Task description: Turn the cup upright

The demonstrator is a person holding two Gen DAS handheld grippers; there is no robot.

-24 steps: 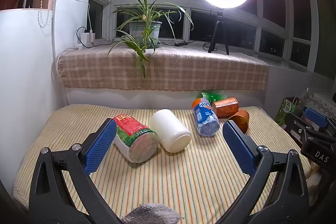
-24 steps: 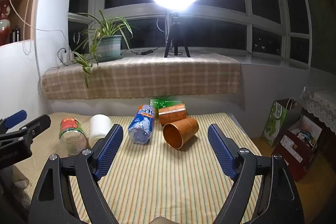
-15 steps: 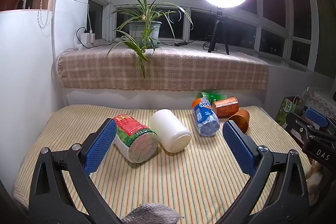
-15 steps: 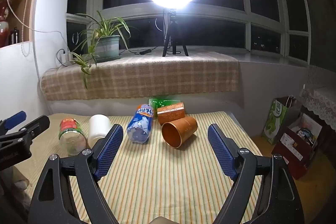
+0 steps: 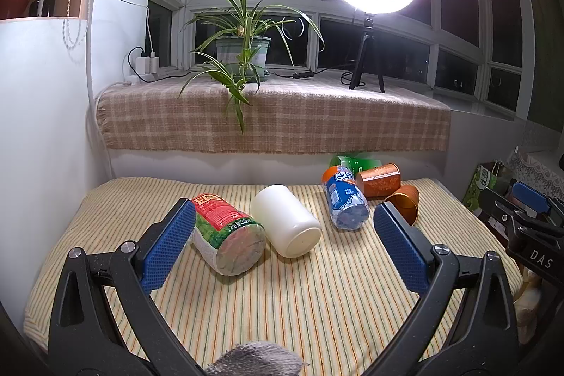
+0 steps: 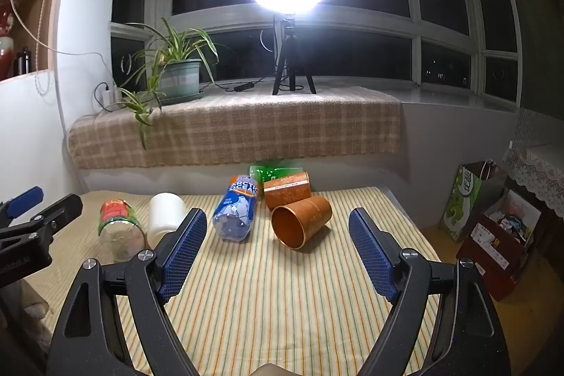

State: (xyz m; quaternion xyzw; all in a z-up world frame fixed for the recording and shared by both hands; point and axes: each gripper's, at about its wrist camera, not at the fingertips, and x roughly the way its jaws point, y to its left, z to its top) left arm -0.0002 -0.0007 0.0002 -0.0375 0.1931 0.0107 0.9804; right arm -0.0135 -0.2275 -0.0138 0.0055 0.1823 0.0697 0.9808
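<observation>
Striped bench (image 6: 282, 305) under a ring light; all places below are taken from the copper cup (image 6: 301, 221), the task's thing.

Largest first. Bench cloth carries six fallen containers. Far left of the cup: a clear jar with a red-green label (image 5: 227, 235) on its side, contents too blurred to name. Just beside the jar, on the cup's side of it: a white cup (image 5: 286, 220) lying down, closed base toward the left camera. Nearer the cup, left of it: a blue-label bottle (image 6: 237, 209), lying, looks empty. Behind the cup and touching or nearly so: an orange tin (image 6: 287, 188) on its side; behind that, a green bottle (image 6: 271, 171), mostly hidden.

The copper cup lies on its side, open mouth facing the right camera and slightly left, interior empty as far as the view shows. Long axis runs away from the right tongs (image 6: 278, 252), angled back to the right.

The relation that matters: the cup sits straight ahead of the right tongs, between the two pads' lines, apart from both. Right tongs spread wide, holding nothing. Left tongs (image 5: 282, 247) also spread wide, empty, fronting the jar and white cup; from there the copper cup (image 5: 403, 201) is off to the right, partly behind a pad. Right hand judged nearer and better lined up.

Likely step: approach, not yet grasped. The round wall may roll on the soft cloth.
</observation>
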